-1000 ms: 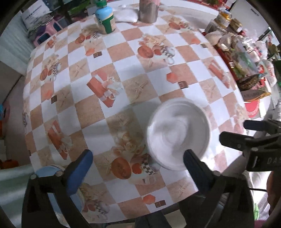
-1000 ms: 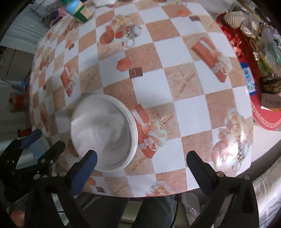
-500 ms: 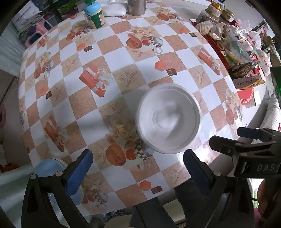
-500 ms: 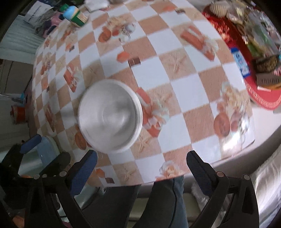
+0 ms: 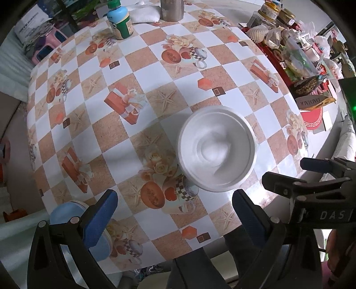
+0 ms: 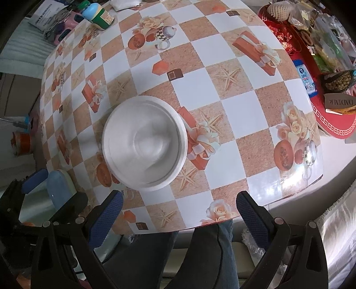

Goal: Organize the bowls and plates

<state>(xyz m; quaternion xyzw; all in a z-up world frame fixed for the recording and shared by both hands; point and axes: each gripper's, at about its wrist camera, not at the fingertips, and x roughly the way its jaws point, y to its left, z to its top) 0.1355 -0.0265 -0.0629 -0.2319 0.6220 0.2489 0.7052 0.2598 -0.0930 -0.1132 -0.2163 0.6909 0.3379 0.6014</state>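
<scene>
Checkered tablecloth (image 5: 155,57) bears white bowl (image 5: 217,153), green-capped bottle (image 5: 120,20) far behind.

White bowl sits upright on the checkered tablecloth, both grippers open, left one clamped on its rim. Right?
Not quite. The left gripper holds nothing: in the left wrist view its open fingers hang short of the white bowl, clear of the rim. The rest stands: bowl upright on the checkered tablecloth, right gripper open too.
</scene>
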